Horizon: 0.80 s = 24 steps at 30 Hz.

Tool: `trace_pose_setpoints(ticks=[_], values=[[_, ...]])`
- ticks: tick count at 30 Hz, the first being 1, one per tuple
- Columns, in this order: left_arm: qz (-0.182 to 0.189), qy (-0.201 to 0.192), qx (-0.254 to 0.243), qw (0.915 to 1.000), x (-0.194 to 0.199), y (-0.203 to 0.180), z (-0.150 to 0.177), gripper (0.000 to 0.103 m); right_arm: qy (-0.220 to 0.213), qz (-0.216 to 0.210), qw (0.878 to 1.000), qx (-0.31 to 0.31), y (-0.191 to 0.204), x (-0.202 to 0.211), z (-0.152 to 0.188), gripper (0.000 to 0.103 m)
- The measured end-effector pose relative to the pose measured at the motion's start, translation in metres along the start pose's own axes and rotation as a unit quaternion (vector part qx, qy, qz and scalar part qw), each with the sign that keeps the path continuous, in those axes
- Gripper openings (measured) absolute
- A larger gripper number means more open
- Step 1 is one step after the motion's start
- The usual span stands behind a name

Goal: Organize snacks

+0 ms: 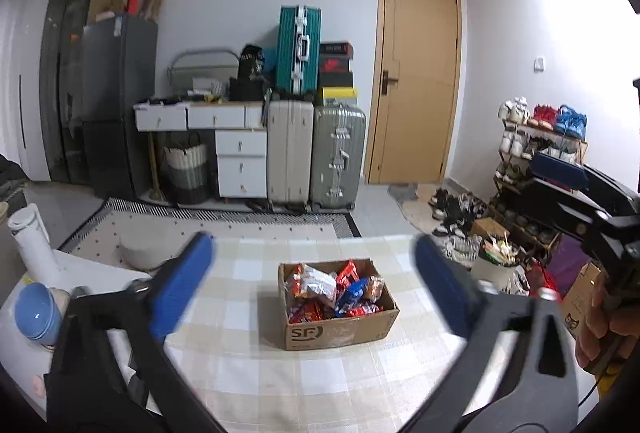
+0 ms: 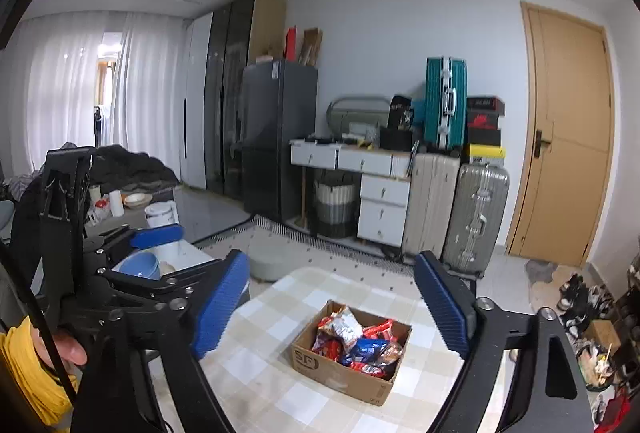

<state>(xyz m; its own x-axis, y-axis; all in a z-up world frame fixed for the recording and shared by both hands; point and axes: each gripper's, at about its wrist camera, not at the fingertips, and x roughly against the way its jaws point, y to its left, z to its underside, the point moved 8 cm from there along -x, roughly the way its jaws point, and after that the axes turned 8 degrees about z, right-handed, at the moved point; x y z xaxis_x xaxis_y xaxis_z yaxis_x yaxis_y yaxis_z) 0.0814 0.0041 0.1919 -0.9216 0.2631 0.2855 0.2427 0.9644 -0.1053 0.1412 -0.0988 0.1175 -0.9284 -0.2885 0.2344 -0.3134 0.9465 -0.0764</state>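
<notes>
My left gripper (image 1: 316,287) and right gripper (image 2: 334,307) hover above the checked bench (image 1: 240,373), fingers (image 1: 180,293) spread wide and empty — the cardboard box (image 1: 340,333) of snacks (image 1: 332,291) sits at lower centre, nothing blocking it; suitcases (image 1: 316,157) line the far wall.

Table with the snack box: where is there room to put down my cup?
The checked table is bare all around the cardboard box, widest in front and to its left. The box is packed with snacks. The side table holding the blue bowl is crowded.
</notes>
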Motion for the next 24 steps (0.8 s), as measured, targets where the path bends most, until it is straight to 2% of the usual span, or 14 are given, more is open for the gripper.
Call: trace_pose_setpoints(ticks=[7,13,18,21,24], values=[[-0.026,-0.046,0.002,0.9986,0.078,0.005,0.004,0.102,-0.04,0.003,0.999,-0.028,-0.004,0.055,0.01,0.099],[-0.051,-0.063,0.02,0.9965,0.112,0.028,0.038,0.102,-0.047,0.018,0.998,-0.036,-0.009,0.073,0.043,0.102],[-0.069,-0.044,0.02,0.9964,0.103,0.042,0.07,0.102,-0.031,0.028,0.998,-0.039,-0.017,0.058,0.069,0.102],[-0.074,-0.037,0.009,0.9965,0.079,0.044,0.088,0.102,-0.019,0.04,0.998,-0.043,-0.023,0.045,0.087,0.102],[-0.07,-0.025,0.0,0.9972,0.039,0.045,0.102,0.102,-0.007,0.048,0.998,-0.046,-0.029,0.023,0.105,0.102]])
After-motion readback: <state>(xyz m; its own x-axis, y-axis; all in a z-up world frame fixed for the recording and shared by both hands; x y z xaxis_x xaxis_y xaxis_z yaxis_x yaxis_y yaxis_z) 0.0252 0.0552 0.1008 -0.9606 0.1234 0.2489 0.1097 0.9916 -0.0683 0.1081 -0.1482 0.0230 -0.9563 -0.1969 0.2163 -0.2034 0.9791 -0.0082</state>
